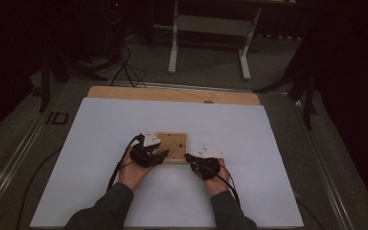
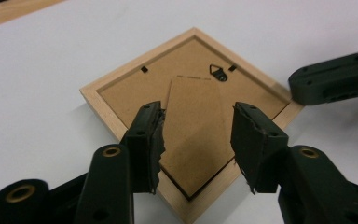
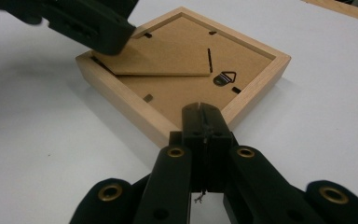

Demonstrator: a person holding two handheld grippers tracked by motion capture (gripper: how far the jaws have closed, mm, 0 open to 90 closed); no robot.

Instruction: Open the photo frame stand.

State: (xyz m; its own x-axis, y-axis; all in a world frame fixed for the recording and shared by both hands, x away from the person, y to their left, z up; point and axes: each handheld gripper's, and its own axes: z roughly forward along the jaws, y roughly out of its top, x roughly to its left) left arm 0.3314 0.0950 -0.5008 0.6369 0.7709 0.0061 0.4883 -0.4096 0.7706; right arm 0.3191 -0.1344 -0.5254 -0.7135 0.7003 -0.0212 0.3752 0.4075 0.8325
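Wooden and pale, the picture frame (image 1: 172, 147) is laid face down on the white sheet (image 1: 100, 143) that covers the counter (image 1: 172, 94), near its middle and just ahead of both hands. Its brown fibreboard backing (image 2: 135, 88) is turned up, with a small metal hanger (image 3: 224, 78) near one edge and little black tabs along the inner rim. The fold-out easel stand (image 2: 193, 135) is seen lifted a little off the backing.

The left claw (image 2: 196, 140) is held over the near left corner with its jaws apart, one on each side of the stand, and neither pad is pressed on it. The right claw (image 3: 205, 122) is shut on nothing, its tip set at the near right rim of the frame.

Several slips could be expected from here. The stand could be bent or torn at its hinge if it were pinched off-centre or pulled too steeply, since thin board is judged to be weak there. The light frame could be skated across the smooth sheet if the right claw's bracing were lost. The backing could be levered out of its tabs if the pull were made too hard.
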